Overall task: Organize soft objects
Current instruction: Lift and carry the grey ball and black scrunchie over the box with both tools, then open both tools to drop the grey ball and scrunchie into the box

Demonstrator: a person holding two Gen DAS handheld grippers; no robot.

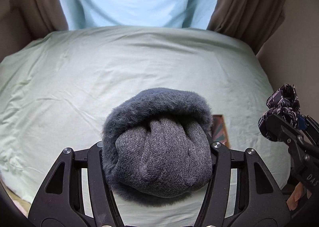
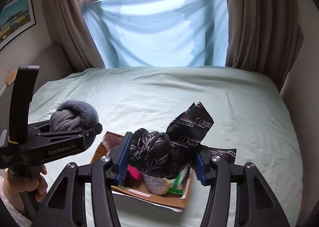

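Note:
My left gripper (image 1: 157, 143) is shut on a rolled grey fuzzy sock bundle (image 1: 157, 145) and holds it above the pale green bed (image 1: 99, 67). The bundle also shows in the right wrist view (image 2: 73, 117), left of the box. My right gripper (image 2: 161, 159) is shut on a black printed sock bundle (image 2: 171, 143) and holds it just above an open cardboard box (image 2: 151, 197) with several soft items inside. The right gripper also shows in the left wrist view (image 1: 283, 119) at the far right with the black bundle (image 1: 283, 101).
The box (image 1: 220, 129) lies on the bed near its front, half hidden behind the grey bundle. A light blue sheet (image 2: 155, 27) hangs over the window between brown curtains (image 2: 259, 17). A wall with a framed picture (image 2: 16, 17) is at the left.

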